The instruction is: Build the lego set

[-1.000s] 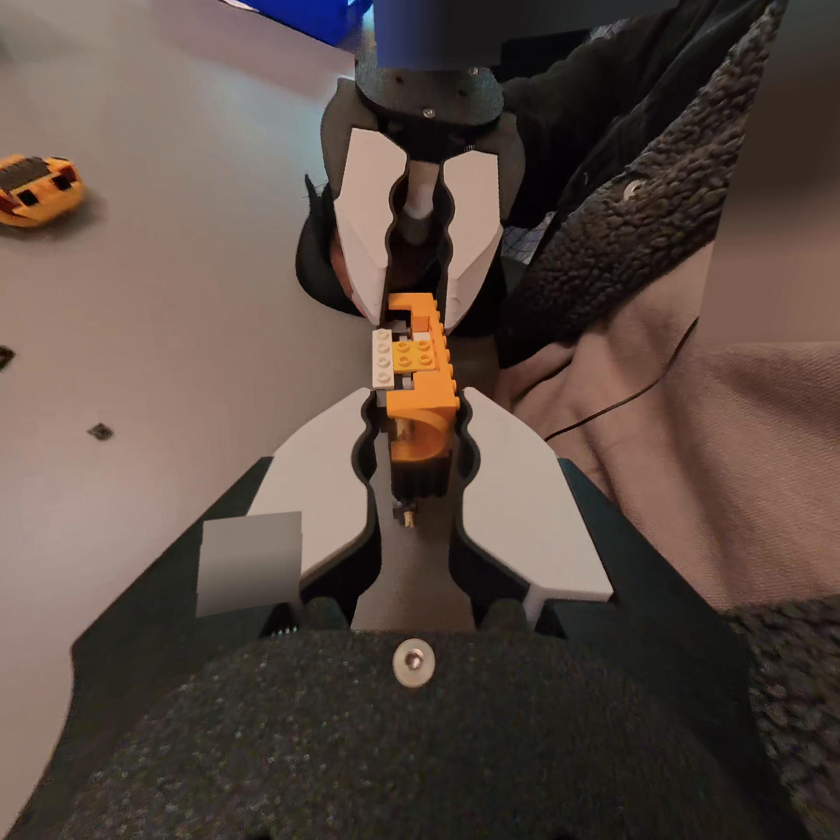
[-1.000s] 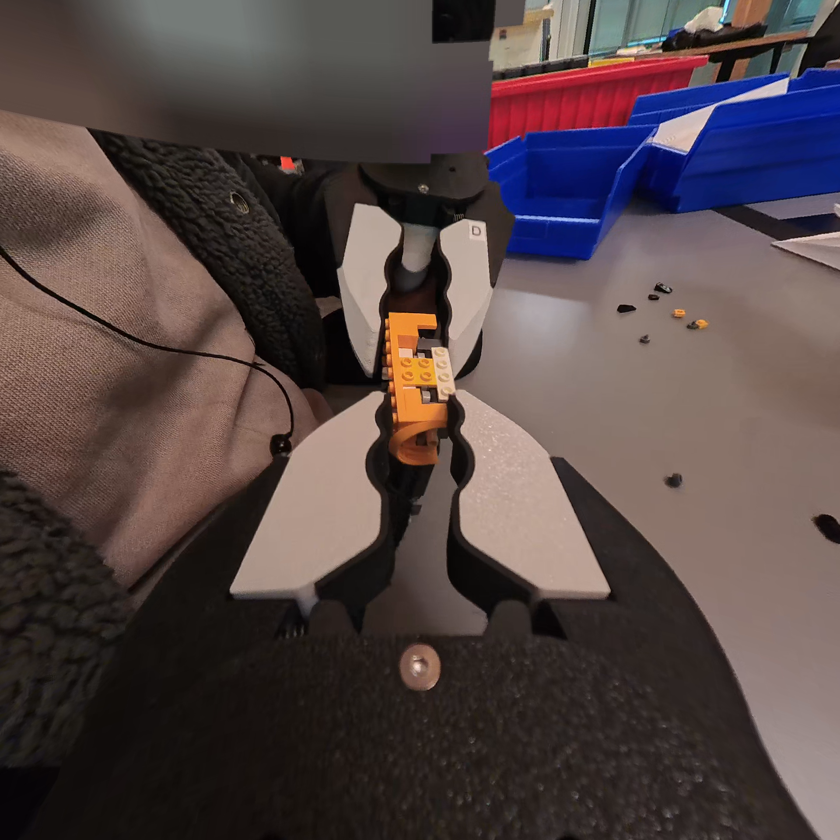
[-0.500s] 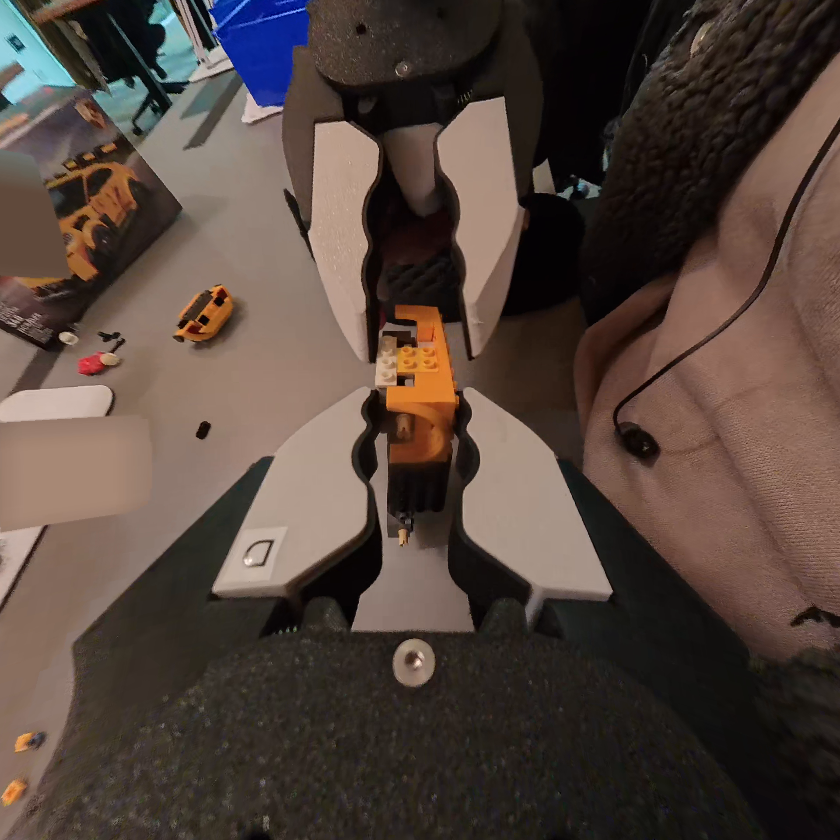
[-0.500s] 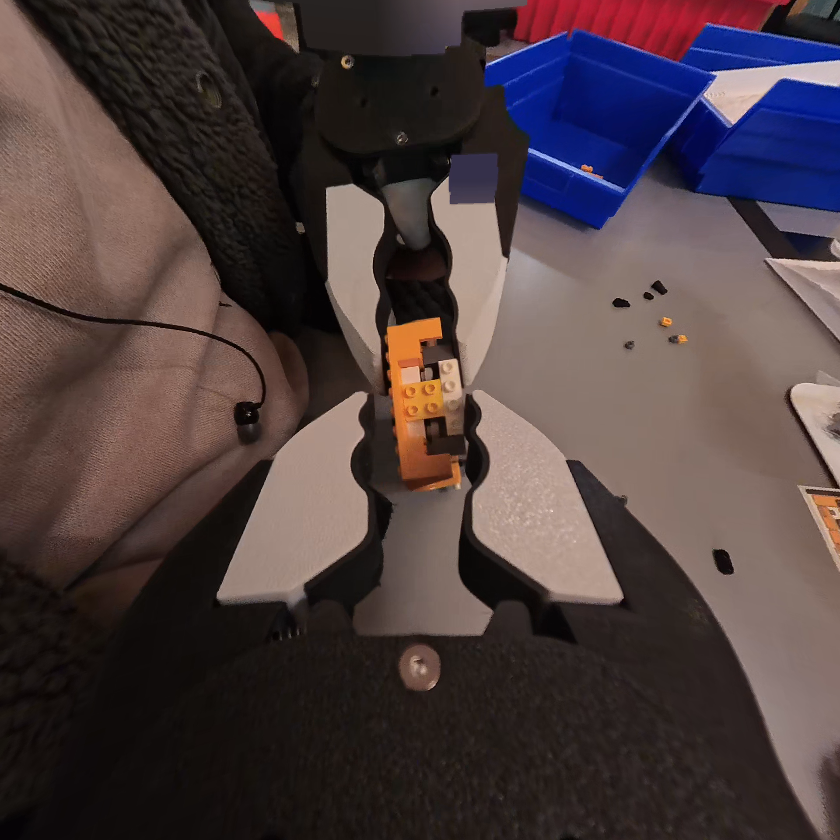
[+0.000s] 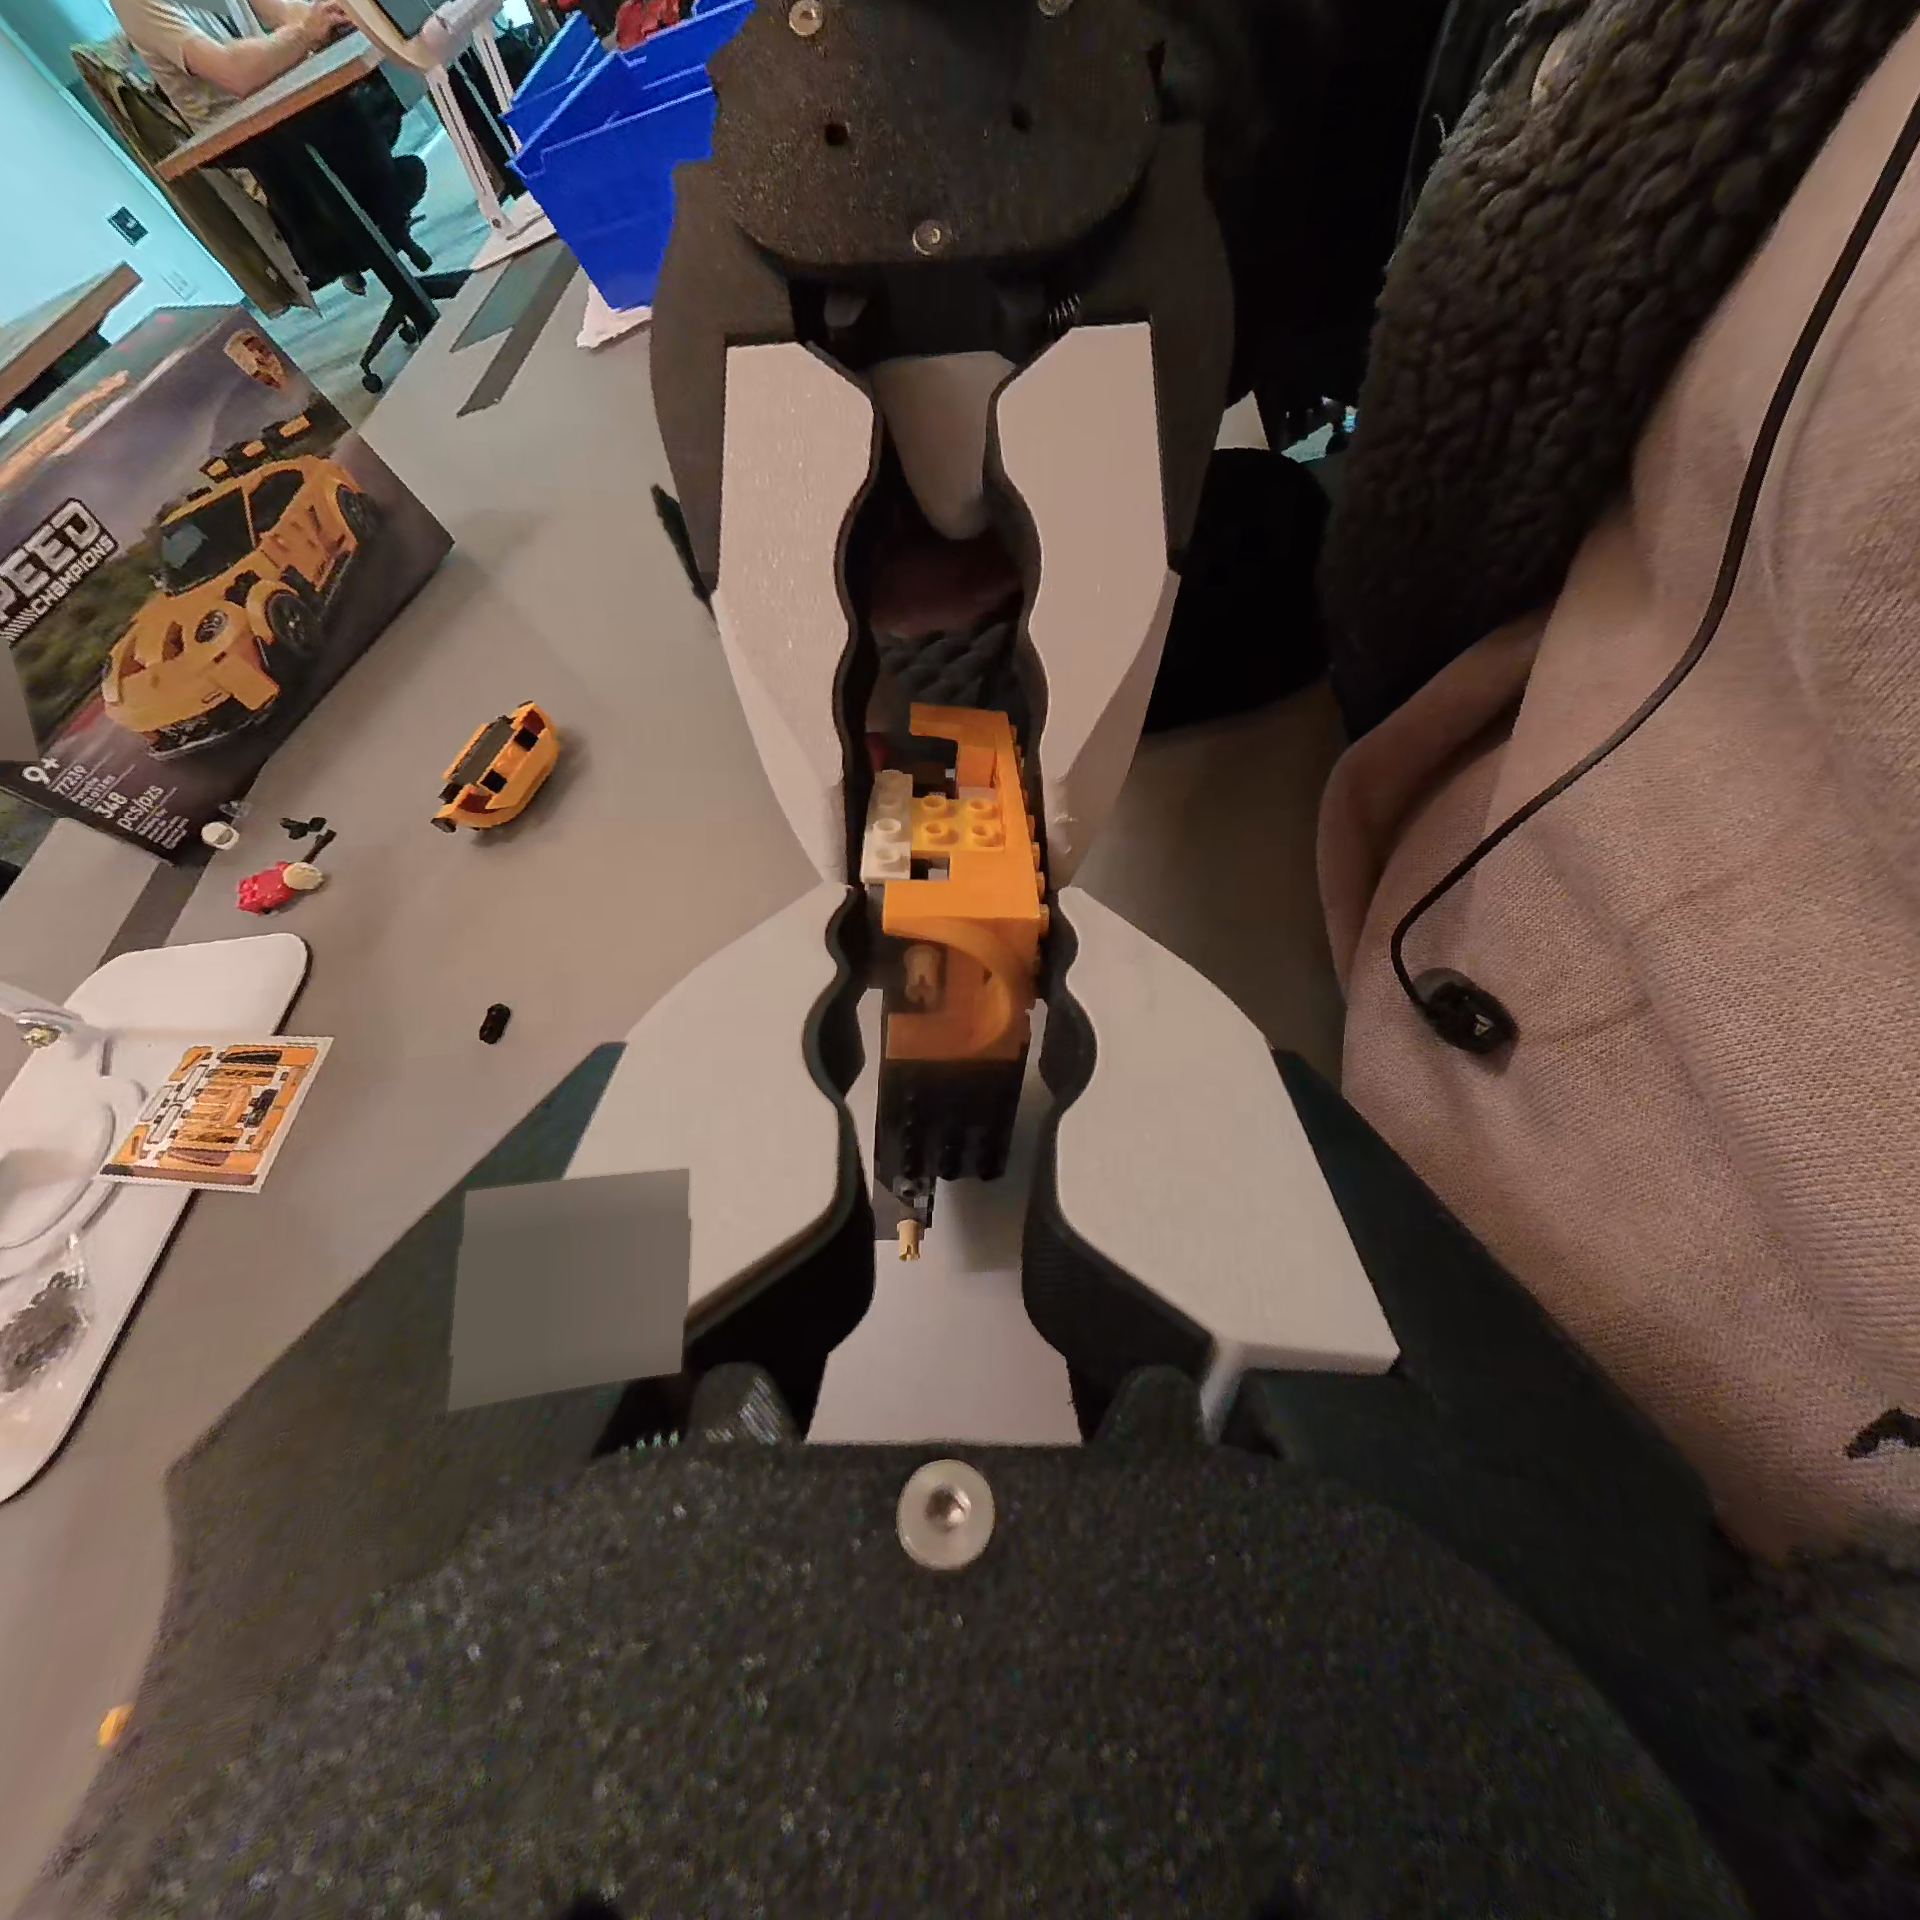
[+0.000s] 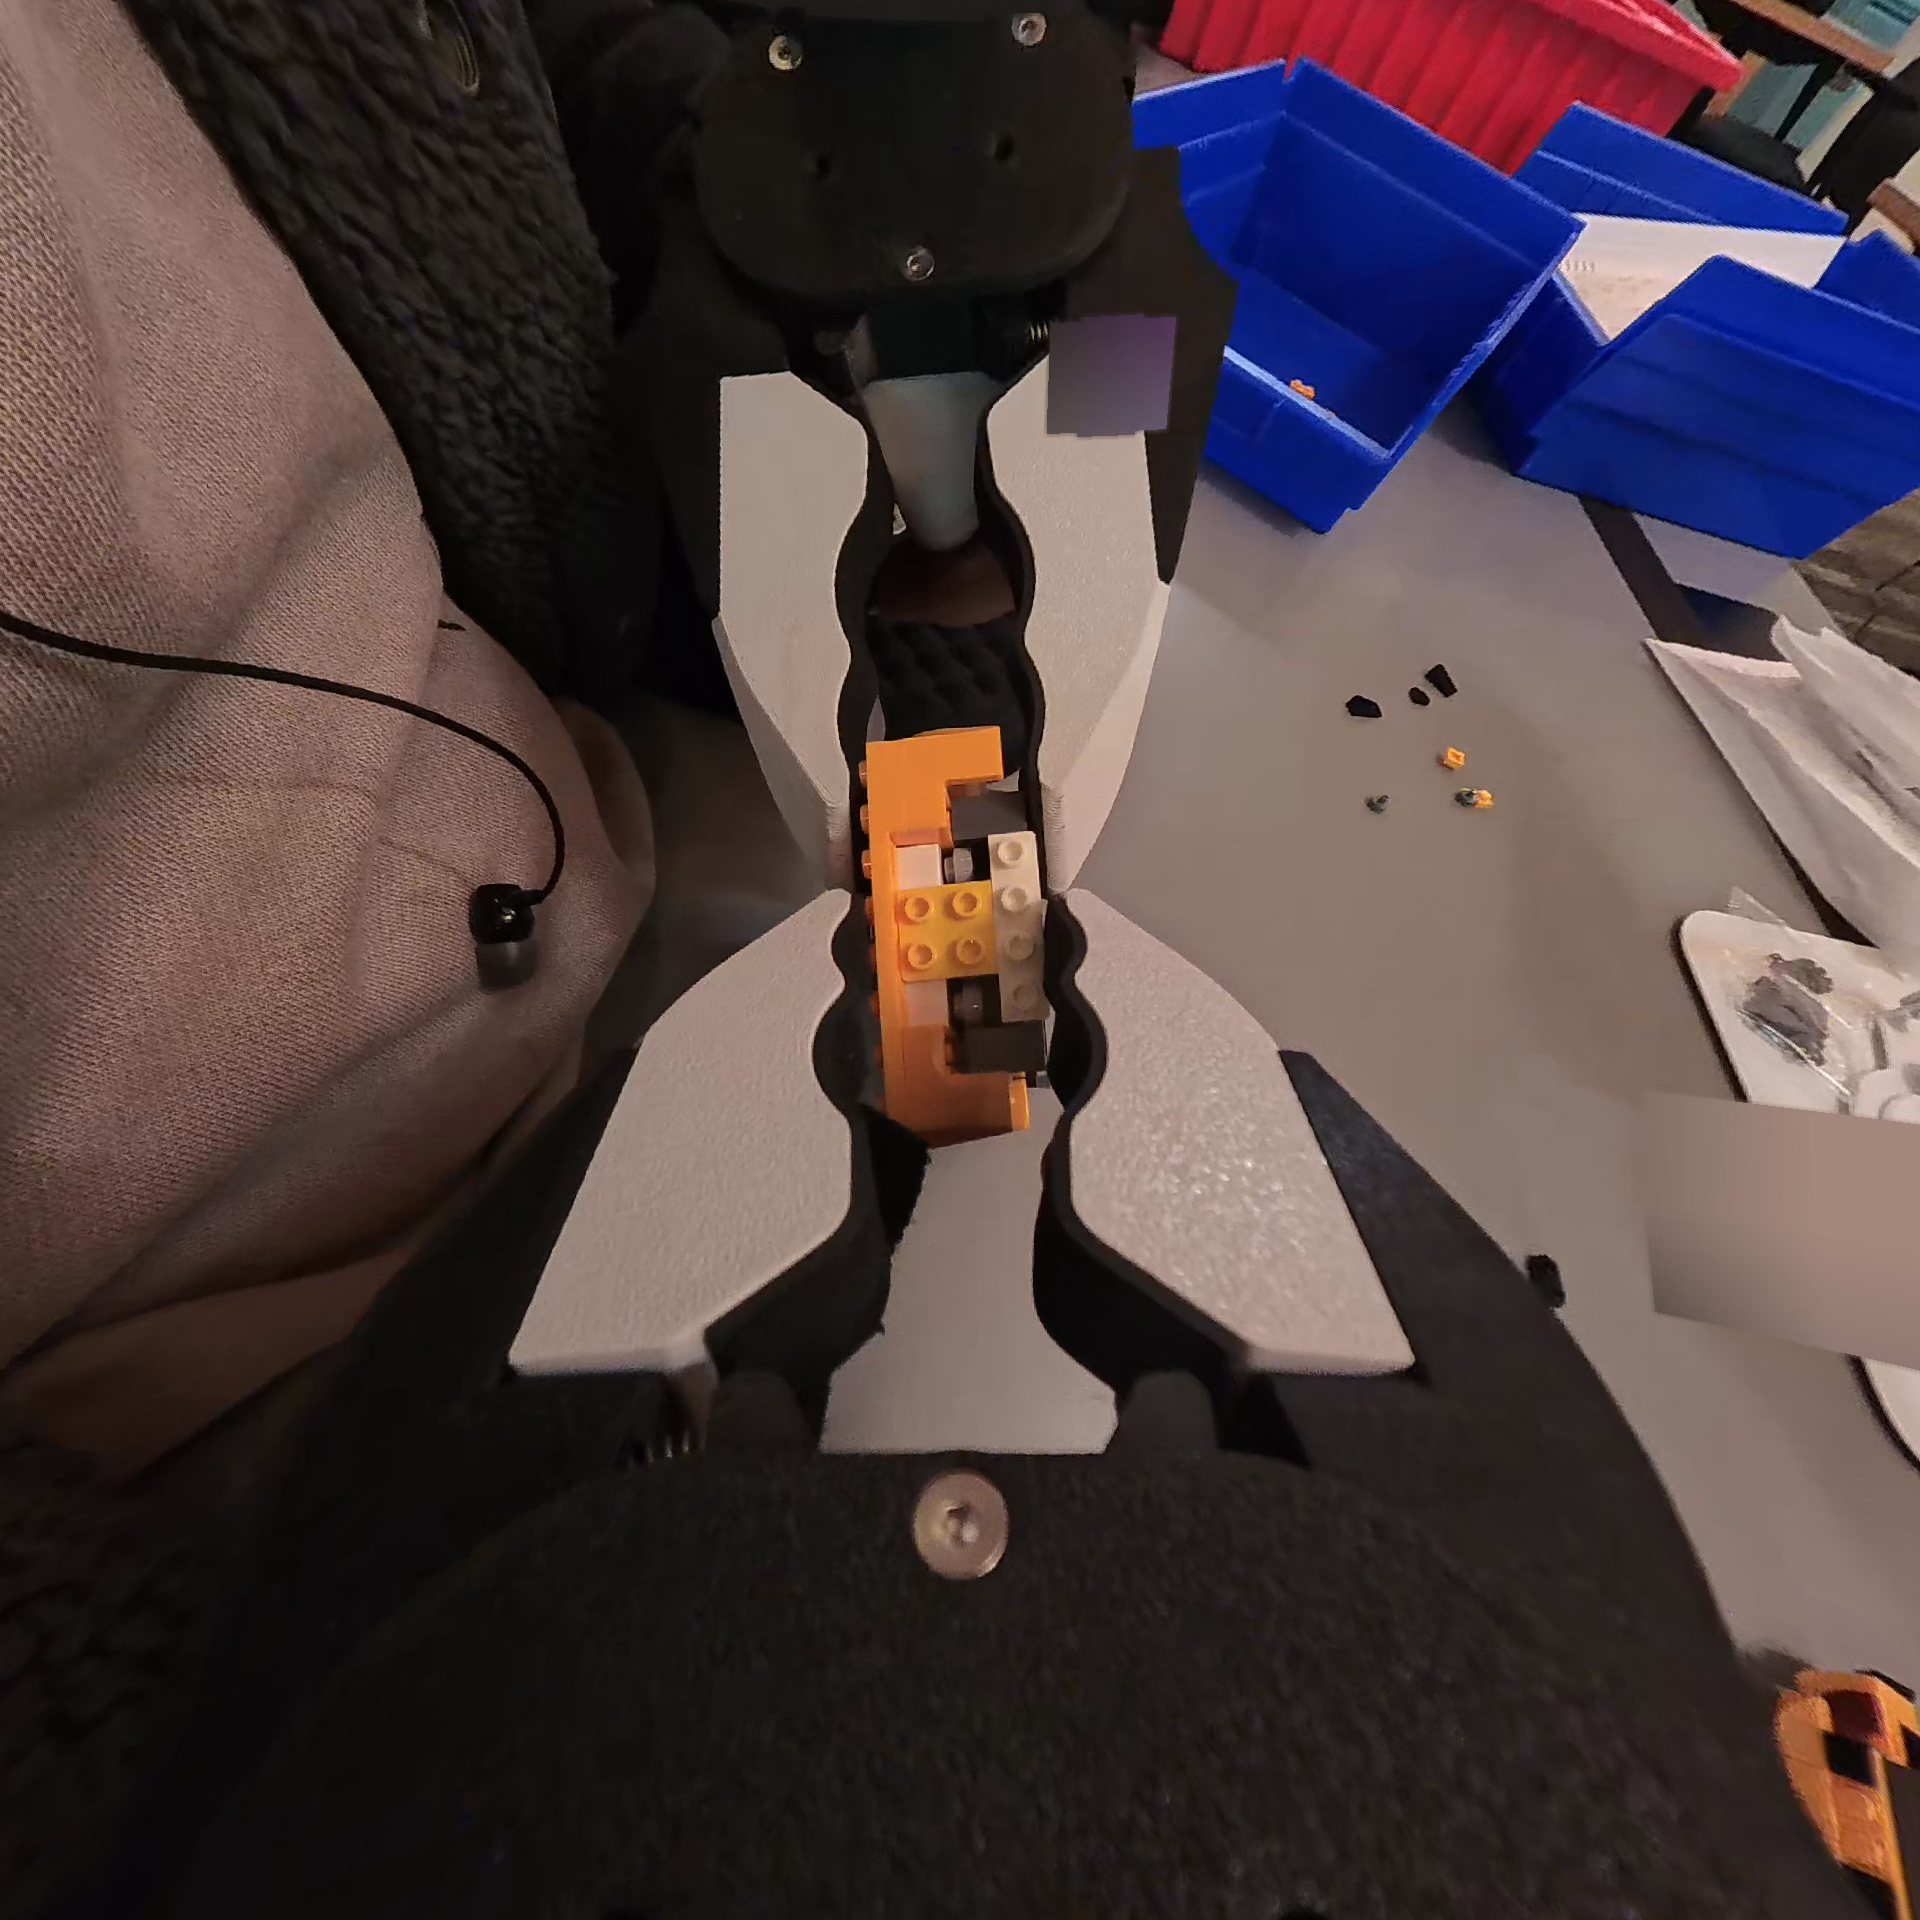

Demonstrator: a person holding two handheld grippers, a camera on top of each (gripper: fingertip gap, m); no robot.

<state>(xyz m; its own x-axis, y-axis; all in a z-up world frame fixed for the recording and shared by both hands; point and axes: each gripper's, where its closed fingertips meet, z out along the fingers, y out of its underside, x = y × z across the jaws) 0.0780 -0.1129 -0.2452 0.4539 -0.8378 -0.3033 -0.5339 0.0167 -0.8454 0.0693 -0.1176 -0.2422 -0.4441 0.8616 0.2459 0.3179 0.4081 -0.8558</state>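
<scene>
left wrist view: left gripper [image 5: 951,925] pinches the near end of the lego piece [image 5: 956,894], held in the air so the other end stays free; car box [image 5: 177,582] stands on the table [image 5: 623,644] | right wrist view: right gripper [image 6: 951,914] pinches the same piece [image 6: 940,935] from the opposite end, tips meeting, probably to press the bricks together

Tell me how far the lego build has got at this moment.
Done: one small orange car section sits finished-looking on the table. In hand: an orange, black and white sub-assembly, clamped end to end by the left gripper and right gripper. Left: loose small pieces on the table and bagged parts remain unused, so much is undone.
</scene>
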